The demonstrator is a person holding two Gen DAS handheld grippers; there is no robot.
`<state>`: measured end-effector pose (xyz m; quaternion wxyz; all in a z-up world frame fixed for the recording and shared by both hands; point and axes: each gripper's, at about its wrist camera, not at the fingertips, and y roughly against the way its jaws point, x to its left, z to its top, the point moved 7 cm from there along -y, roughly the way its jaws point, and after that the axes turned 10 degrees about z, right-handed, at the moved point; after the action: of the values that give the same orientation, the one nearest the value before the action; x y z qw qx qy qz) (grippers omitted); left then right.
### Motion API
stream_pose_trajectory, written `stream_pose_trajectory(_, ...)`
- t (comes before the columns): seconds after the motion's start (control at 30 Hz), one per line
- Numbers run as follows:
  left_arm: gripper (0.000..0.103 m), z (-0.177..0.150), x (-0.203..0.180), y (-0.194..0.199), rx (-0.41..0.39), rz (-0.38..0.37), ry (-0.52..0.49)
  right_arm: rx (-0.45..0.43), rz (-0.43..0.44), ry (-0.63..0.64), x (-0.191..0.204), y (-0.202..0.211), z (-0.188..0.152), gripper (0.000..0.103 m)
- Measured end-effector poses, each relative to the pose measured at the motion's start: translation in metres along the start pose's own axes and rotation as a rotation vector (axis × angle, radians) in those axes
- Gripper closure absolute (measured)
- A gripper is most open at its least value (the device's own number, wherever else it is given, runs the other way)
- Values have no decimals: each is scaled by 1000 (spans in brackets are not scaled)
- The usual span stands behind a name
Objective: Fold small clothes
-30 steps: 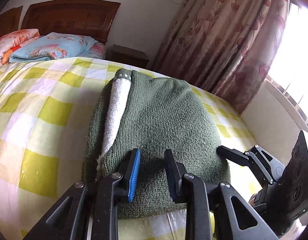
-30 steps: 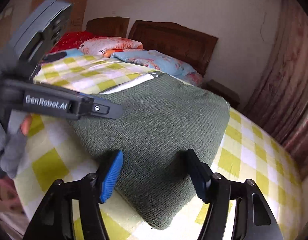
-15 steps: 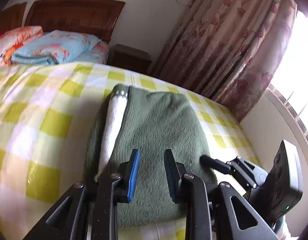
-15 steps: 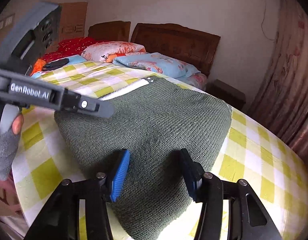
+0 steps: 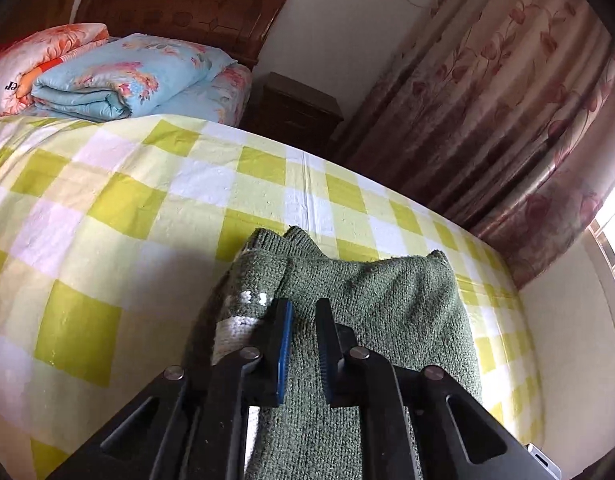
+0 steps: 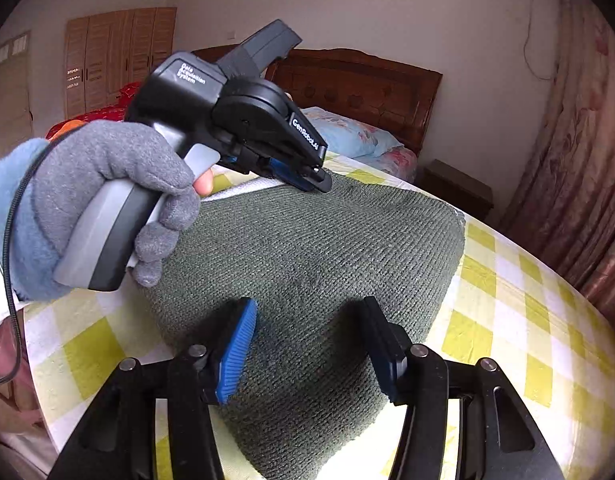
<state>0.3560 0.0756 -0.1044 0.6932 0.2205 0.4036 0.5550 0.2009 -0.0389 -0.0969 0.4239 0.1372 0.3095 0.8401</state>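
Observation:
A dark green knitted sweater (image 6: 307, 248) lies folded on the bed, with a strip of white lining (image 5: 231, 328) along its left edge. A gloved hand (image 6: 107, 168) holds my left gripper (image 6: 321, 184) at the sweater's far edge. There the left gripper (image 5: 303, 308) has its jaws closing, almost together, with a ridge of the green sweater (image 5: 387, 312) pinched between the pads. My right gripper (image 6: 307, 312) hovers over the sweater's near edge, open, with nothing between its fingers.
The bed carries a yellow and white check sheet (image 5: 127, 208). A folded blue floral quilt (image 5: 123, 76) and pillows lie by the wooden headboard (image 5: 179, 4). A nightstand (image 5: 295, 108) and floral curtains (image 5: 507, 100) stand to the right, a wardrobe (image 6: 119, 56) at the far left.
My left gripper has travelled across the sweater from its near part to its far edge, and its jaws have narrowed onto the knit. The right gripper has hardly moved.

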Motion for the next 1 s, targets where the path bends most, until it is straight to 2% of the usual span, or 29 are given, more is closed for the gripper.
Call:
stream_pose_trajectory(0.1,90,-4,-1,1,-28,-9,-18,19,43,15,-1,4,3,0)
stream_pose_trajectory(0.17,90,-3,3,1,-21,-51,20,-12,92,10,-8,11,13,0)
stream_pose_trajectory(0.27,90,-3,11,1,-11,-128,91,-80,62,-7,-36,18,38,0)
stream_pose_trajectory(0.37,91,-3,16,1,-19,-159,120,-103,70,-55,-67,5,65,0)
stream_pose_trajectory(0.43,92,-3,17,1,-24,-157,125,-72,80,-77,-82,-16,71,0)
stream_pose_trajectory(0.53,93,-2,18,0,-31,-151,133,97,100,-140,-99,-65,42,0)
stream_pose_trajectory(0.57,93,-2,18,0,-29,-158,138,60,136,-186,-105,-67,39,0)
stream_pose_trajectory(0.63,93,-2,19,0,-31,-164,143,54,171,-250,-113,-66,41,0)
stream_pose_trajectory(0.73,93,-3,19,0,-35,-164,143,32,107,-232,-119,-62,60,0)
stream_pose_trajectory(0.83,94,-3,20,0,-38,-159,145,-6,103,-234,-125,-63,77,0)
stream_pose_trajectory(0.9,95,-3,20,0,-39,-154,147,25,82,-219,-129,-81,79,0)
stream_pose_trajectory(0.97,96,-3,20,0,-38,-154,146,126,71,-240,-134,-100,61,0)
stream_pose_trajectory(1.0,96,-4,20,0,-37,-155,146,106,80,-251,-136,-98,57,0)
